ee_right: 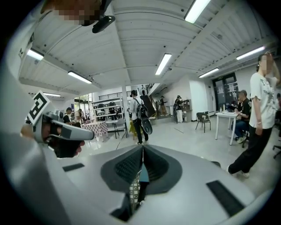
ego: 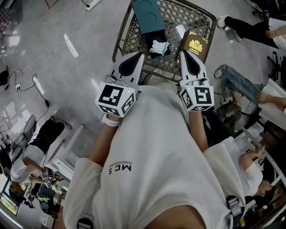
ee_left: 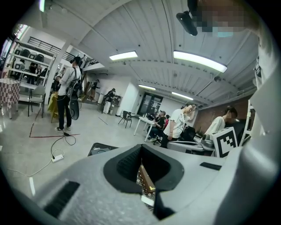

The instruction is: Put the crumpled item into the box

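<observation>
A crumpled white item point(ego: 159, 47) lies on a wire-mesh cart point(ego: 182, 12) straight ahead of me. Behind it rests a teal box point(ego: 149, 15), and to its right a dark box with a gold emblem point(ego: 195, 45). My left gripper point(ego: 138, 54) is held close to my chest, shut and empty, its tip at the cart's near edge just left of the crumpled item. My right gripper point(ego: 184, 53) is also shut and empty, its tip by the dark box. In the left gripper view the left gripper point(ee_left: 141, 147) shows mesh through its gap. The right gripper point(ee_right: 142, 147) points out across the room.
A small white card point(ego: 180, 30) lies on the mesh. Seated people's legs and shoes point(ego: 234, 80) crowd the floor to the right. Cables and a power strip point(ego: 38, 85) trail over the floor at left. Another person point(ego: 31, 152) sits at lower left.
</observation>
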The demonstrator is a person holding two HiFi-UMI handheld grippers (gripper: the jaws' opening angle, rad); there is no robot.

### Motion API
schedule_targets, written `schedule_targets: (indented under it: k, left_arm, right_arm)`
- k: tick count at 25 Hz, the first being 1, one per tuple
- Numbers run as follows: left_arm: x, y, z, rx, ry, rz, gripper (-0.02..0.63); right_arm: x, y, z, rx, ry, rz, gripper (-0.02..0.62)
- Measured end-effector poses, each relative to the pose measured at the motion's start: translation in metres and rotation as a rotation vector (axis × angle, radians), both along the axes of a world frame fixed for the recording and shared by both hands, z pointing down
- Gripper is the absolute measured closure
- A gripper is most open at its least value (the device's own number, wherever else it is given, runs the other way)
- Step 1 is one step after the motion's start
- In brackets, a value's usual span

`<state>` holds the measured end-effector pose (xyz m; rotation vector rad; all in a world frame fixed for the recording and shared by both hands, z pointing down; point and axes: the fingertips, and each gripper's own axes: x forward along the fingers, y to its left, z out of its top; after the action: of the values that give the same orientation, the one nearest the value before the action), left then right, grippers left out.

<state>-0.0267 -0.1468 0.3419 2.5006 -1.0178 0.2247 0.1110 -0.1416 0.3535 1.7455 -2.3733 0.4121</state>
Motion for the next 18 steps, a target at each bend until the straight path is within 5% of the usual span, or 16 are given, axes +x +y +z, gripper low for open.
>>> schedule_targets:
  k: [18]
  left_arm:
    - [0.0041,0.0054,-0.0060,0.011,-0.012,0.024,0.581]
  right_arm:
    - [-0.0038,0.0043,-0.0057,0.005,0.006,-0.010,0.575]
